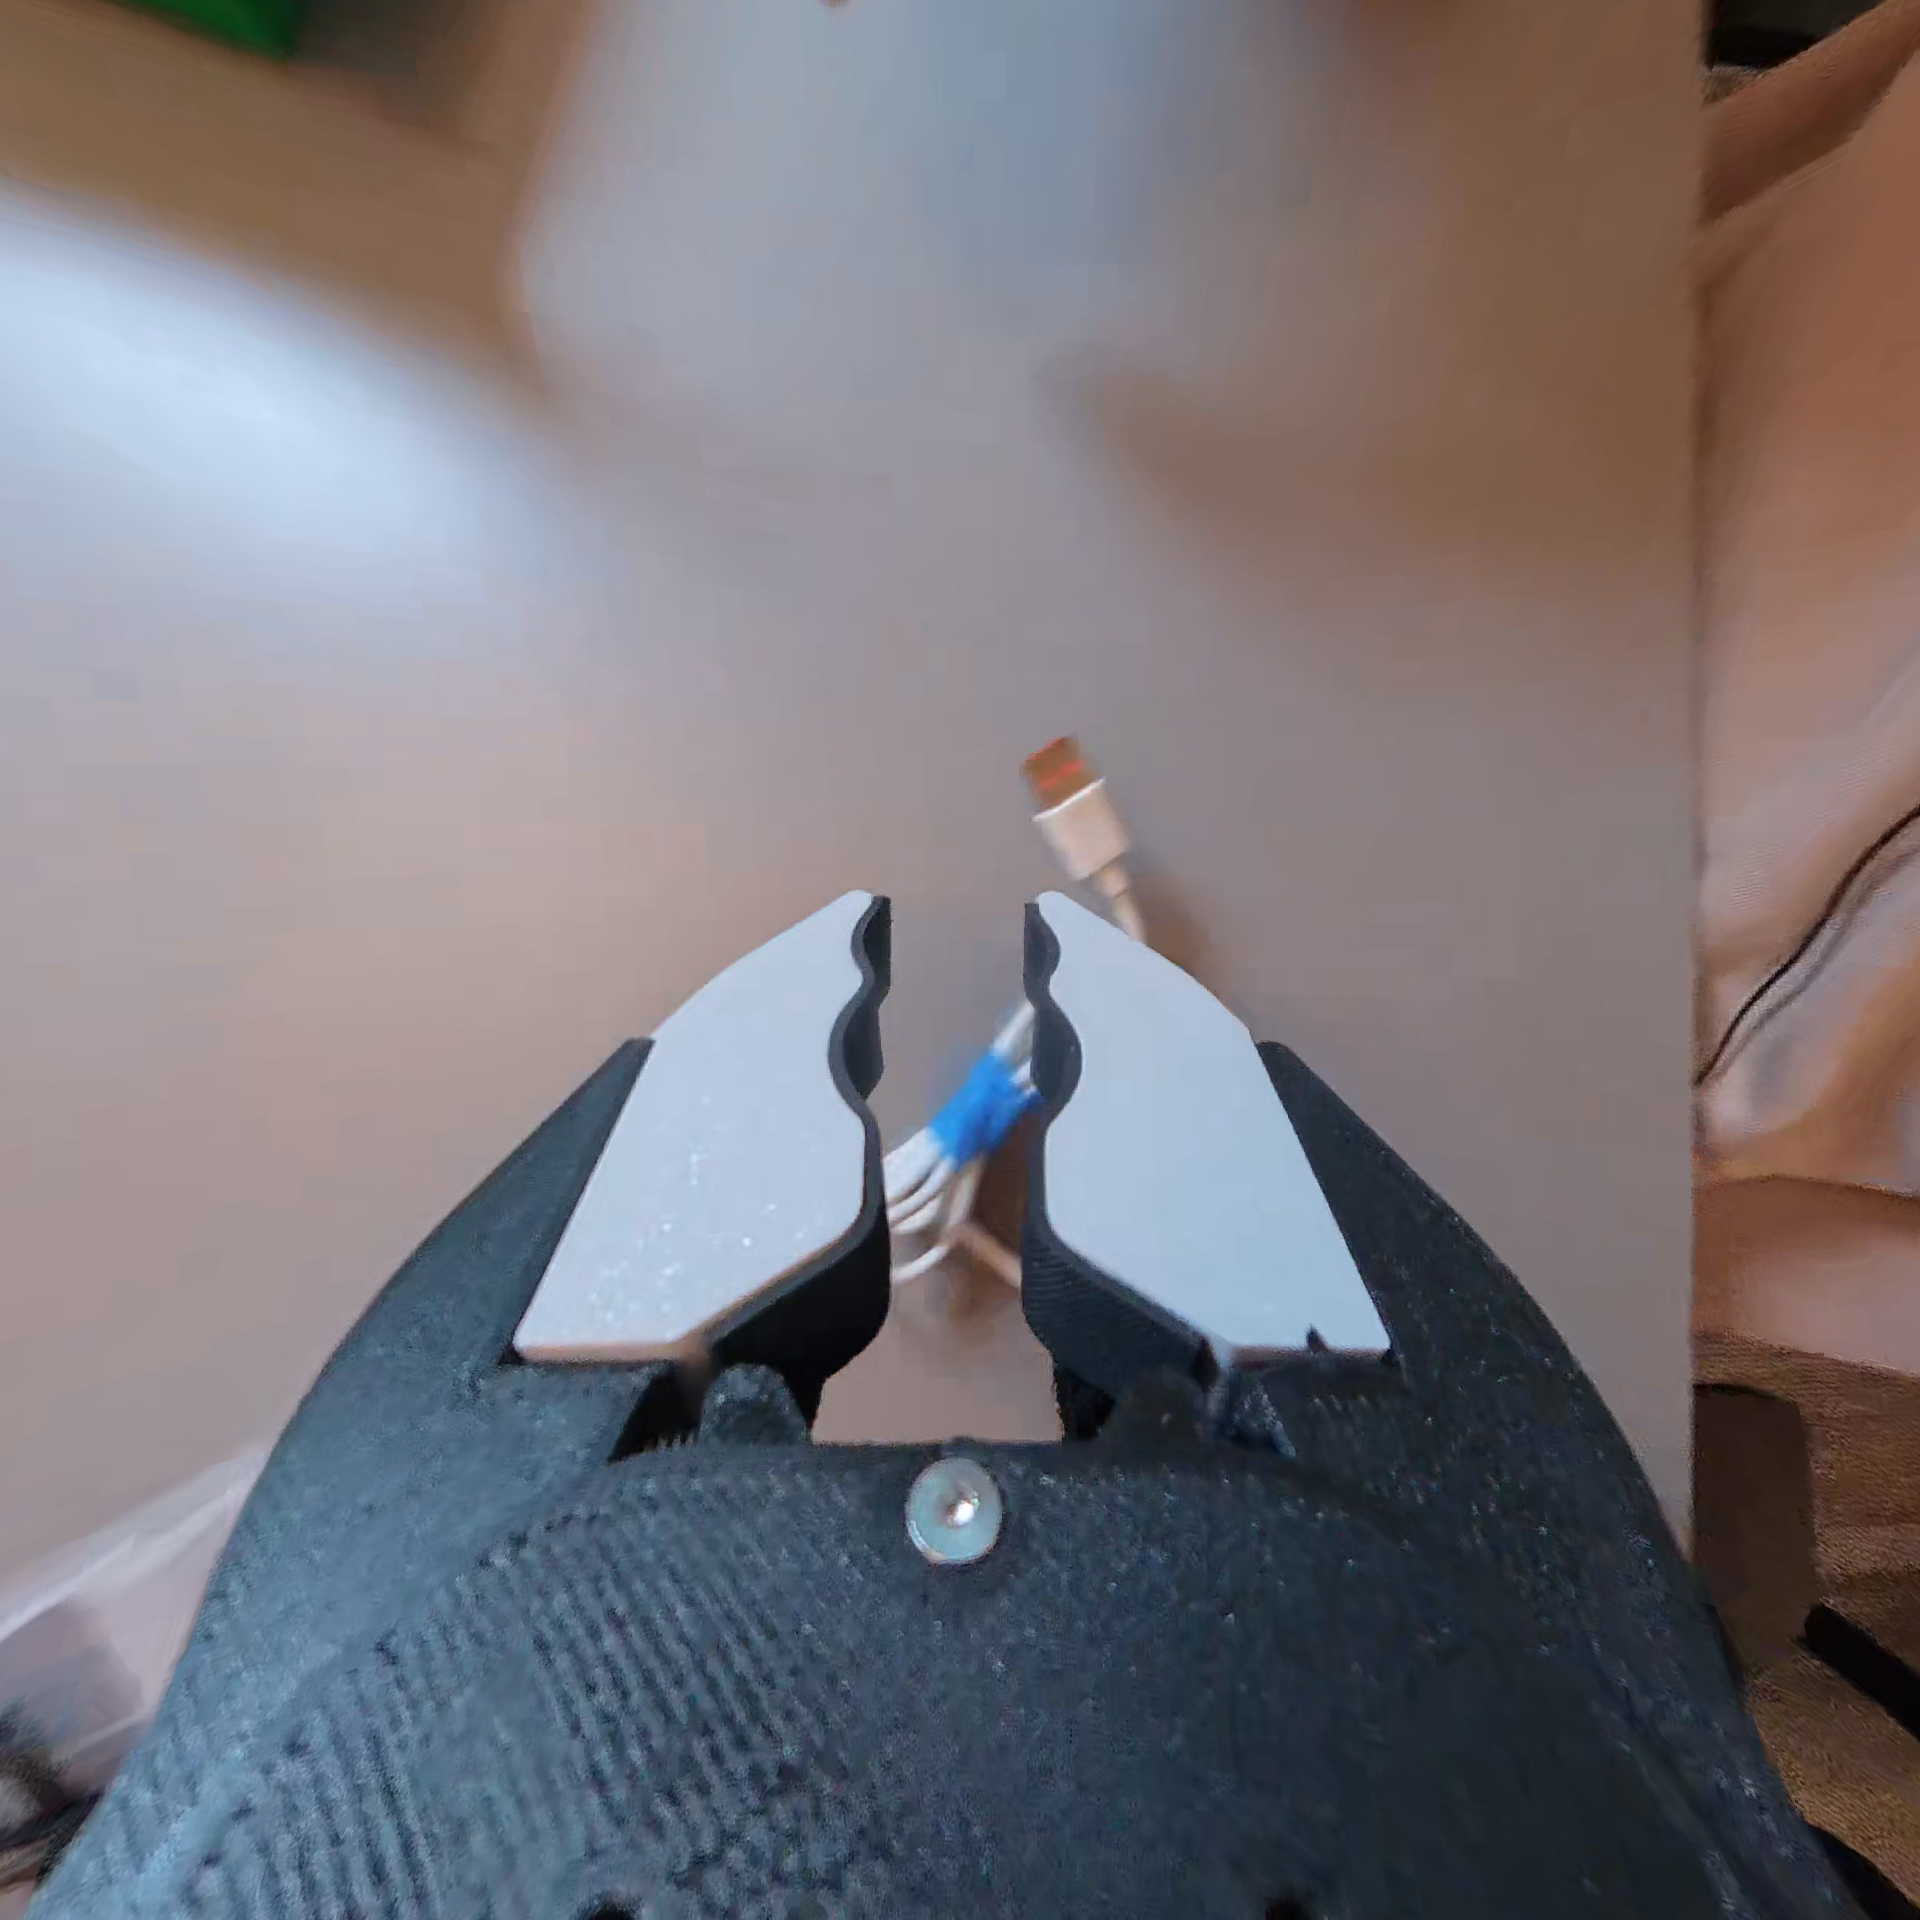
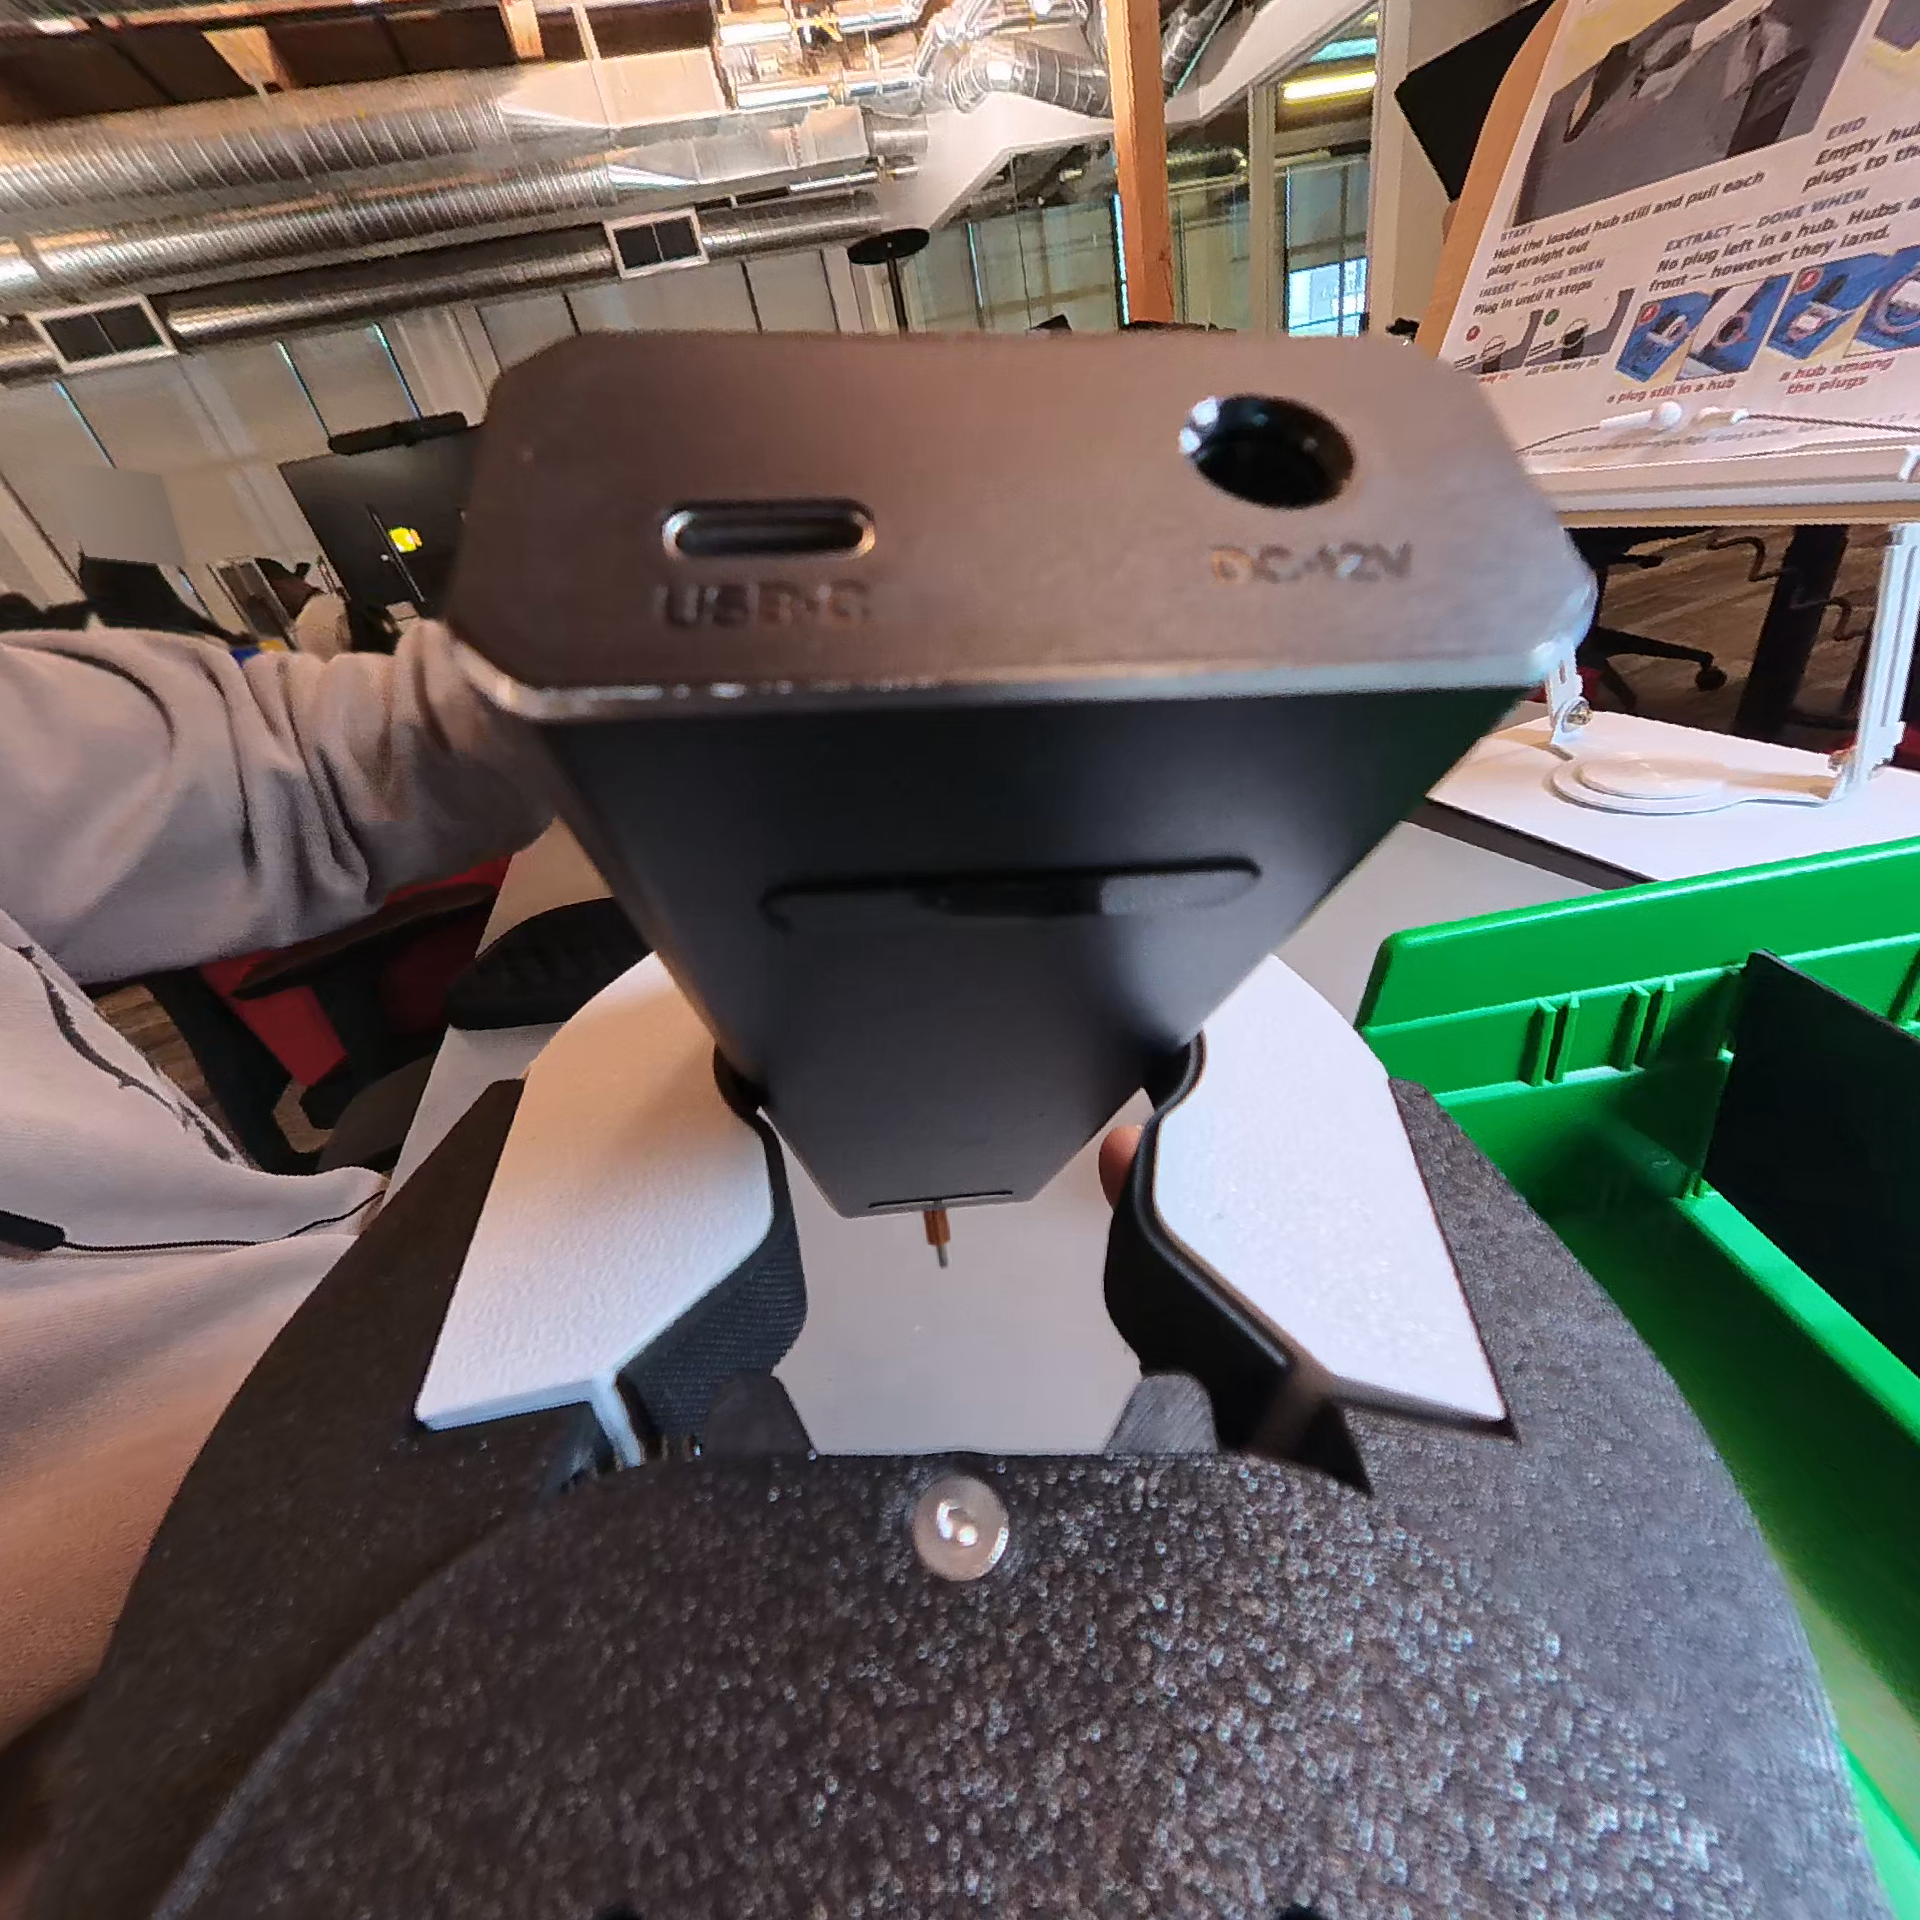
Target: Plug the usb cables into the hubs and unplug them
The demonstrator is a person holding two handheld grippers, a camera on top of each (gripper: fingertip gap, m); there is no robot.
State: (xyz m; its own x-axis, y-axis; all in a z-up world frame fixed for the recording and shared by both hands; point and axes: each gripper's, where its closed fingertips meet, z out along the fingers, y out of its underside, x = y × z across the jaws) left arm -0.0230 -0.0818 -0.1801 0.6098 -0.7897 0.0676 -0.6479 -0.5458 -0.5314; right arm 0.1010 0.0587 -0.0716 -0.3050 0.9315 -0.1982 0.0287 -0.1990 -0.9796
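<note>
In the left wrist view, a white USB cable (image 1: 961, 1127) lies coiled on the grey table (image 1: 727, 623), bound with blue tape. Its plug (image 1: 1075, 810), with an orange insert, points away. My left gripper (image 1: 956, 914) is open by a narrow gap and hovers just above the coil, which shows between the fingers. The view is motion-blurred. In the right wrist view, my right gripper (image 2: 961, 1060) is shut on a dark grey hub (image 2: 1018, 748) and holds it raised. The hub's end face, with an oval port and a round socket, faces the camera. The fingertips are hidden behind the hub.
A green plastic bin (image 2: 1558, 1122) with a black divider stands to the right. A printed sheet on a white stand (image 2: 1714, 260) is at the back right. A person's grey sleeve (image 2: 208, 779) is at the left. Pale fabric (image 1: 1818, 623) lies beyond the table's right edge. My right fingertips sit around 20 centimetres from my left ones.
</note>
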